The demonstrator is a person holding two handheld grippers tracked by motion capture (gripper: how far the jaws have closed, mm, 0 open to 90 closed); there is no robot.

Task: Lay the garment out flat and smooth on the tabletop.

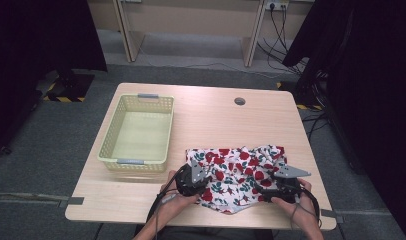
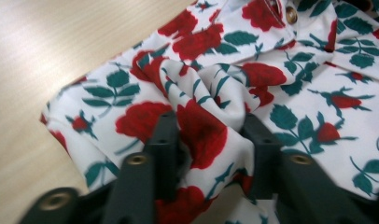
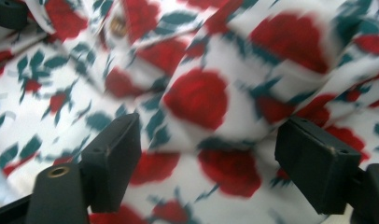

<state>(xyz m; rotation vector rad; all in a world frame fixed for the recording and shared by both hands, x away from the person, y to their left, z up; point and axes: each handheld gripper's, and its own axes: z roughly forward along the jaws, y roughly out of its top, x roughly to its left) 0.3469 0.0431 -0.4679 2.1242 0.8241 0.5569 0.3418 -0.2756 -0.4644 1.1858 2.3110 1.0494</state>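
The floral garment (image 1: 238, 177) lies crumpled at the near right of the table (image 1: 206, 120), right of the yellow basket (image 1: 137, 131); its near hem is covered by both hands. The left gripper (image 2: 210, 135) has its jaws narrowed on a raised fold of cloth. The right gripper (image 3: 208, 154) stands wide over the fabric, its view blurred; whether its pads touch cloth cannot be determined.

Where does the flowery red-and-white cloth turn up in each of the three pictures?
High view: the flowered cloth lies at the table's near edge, right of the basket.
Left gripper view: centre and right, a fold bunched between the jaws.
Right gripper view: all across, beyond the jaws.
Shared landmark: its red rose print.
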